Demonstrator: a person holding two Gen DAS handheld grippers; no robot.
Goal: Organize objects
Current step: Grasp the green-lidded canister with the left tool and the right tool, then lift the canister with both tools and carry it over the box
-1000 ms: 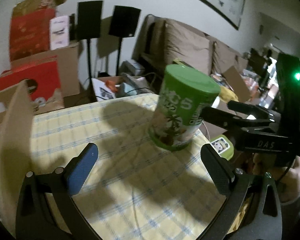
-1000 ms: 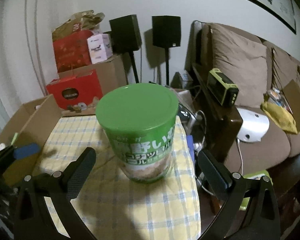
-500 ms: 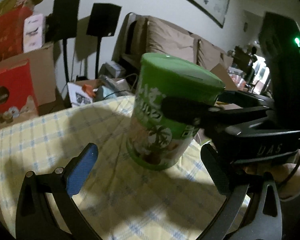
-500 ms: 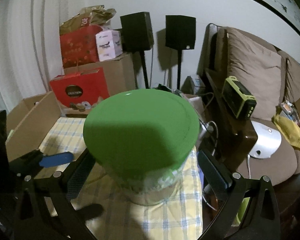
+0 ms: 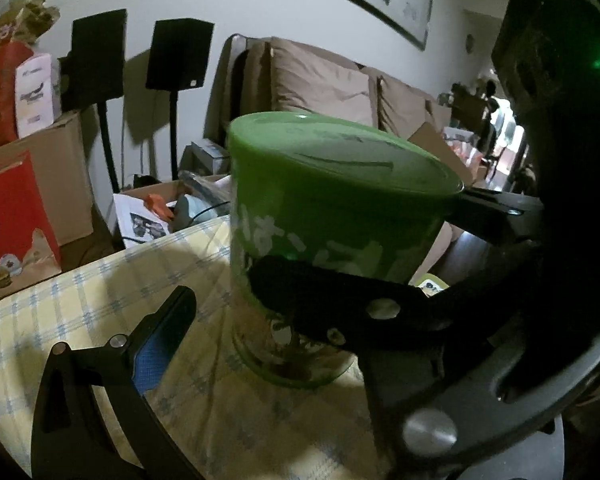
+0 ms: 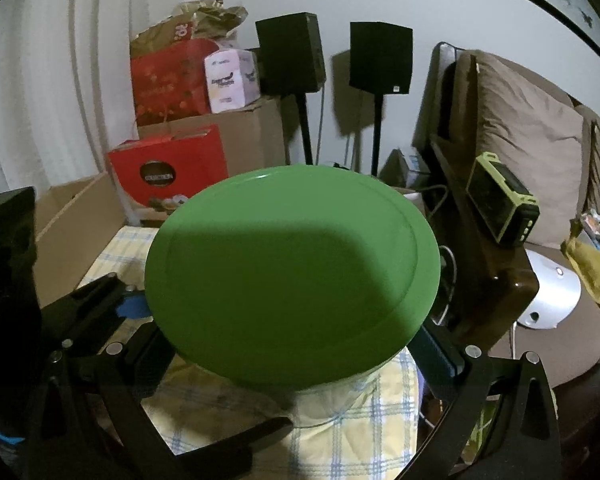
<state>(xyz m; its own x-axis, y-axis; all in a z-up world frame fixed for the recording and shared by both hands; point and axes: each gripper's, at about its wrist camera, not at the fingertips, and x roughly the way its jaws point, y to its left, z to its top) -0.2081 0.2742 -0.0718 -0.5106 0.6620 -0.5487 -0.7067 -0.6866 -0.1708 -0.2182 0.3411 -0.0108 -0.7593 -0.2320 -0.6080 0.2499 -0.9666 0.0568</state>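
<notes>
A green-lidded can (image 5: 332, 224) with white Japanese print stands upright on the yellow checked tablecloth (image 5: 80, 312). In the right wrist view its lid (image 6: 292, 276) fills the middle. My right gripper (image 6: 296, 356) has its fingers on both sides of the can, just under the lid, touching it. One of its fingers crosses the can in the left wrist view (image 5: 320, 292). My left gripper (image 5: 276, 336) is open close by the can; its blue-padded left finger (image 5: 160, 340) shows, and its right finger is hidden behind the right gripper.
An open cardboard box (image 6: 72, 232) stands at the table's left. Red boxes (image 6: 168, 172) and cartons are stacked behind. Two black speakers on stands (image 6: 380, 60) stand by the wall. A brown sofa (image 6: 540, 152) stands at right.
My right gripper has moved onto the can and closed from wide open to gripping it under the lid. My left gripper has moved closer to the can.
</notes>
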